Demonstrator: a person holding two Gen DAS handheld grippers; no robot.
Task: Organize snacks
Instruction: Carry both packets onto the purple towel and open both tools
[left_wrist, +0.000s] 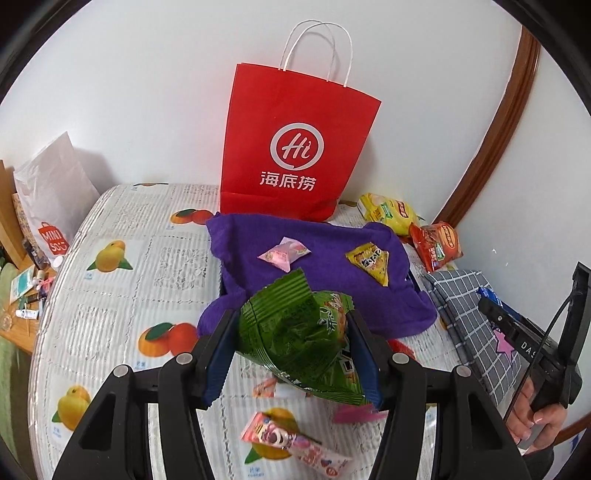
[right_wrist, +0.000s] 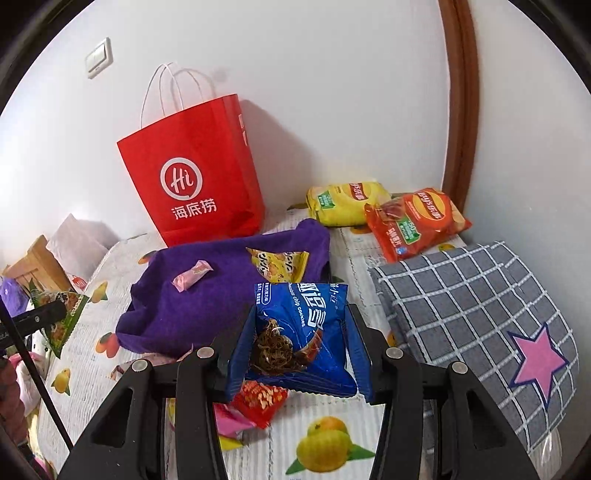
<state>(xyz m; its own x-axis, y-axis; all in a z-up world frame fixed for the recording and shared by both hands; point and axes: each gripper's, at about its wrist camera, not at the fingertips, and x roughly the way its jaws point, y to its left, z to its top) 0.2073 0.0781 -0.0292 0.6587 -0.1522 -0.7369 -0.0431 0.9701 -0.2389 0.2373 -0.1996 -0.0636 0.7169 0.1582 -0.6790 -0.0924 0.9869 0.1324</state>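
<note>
My left gripper (left_wrist: 291, 325) is shut on a green snack packet (left_wrist: 295, 332) and holds it above the table, just before a purple cloth (left_wrist: 325, 258). On the cloth lie a pink candy packet (left_wrist: 283, 253) and a yellow triangular packet (left_wrist: 369, 262). My right gripper (right_wrist: 301, 336) is shut on a blue chocolate chip cookie packet (right_wrist: 303, 332), held above the table between the purple cloth (right_wrist: 207, 306) and a grey checked cloth (right_wrist: 472, 317). The green packet also shows at the left of the right wrist view (right_wrist: 61, 317).
A red paper bag (left_wrist: 295, 147) stands against the wall behind the cloth. Yellow (right_wrist: 343, 203) and orange (right_wrist: 417, 221) chip bags lie at the back right. Small packets lie under the grippers: a pink one (left_wrist: 291, 443) and a red one (right_wrist: 258, 400). The table has a fruit-print cover (left_wrist: 110, 258).
</note>
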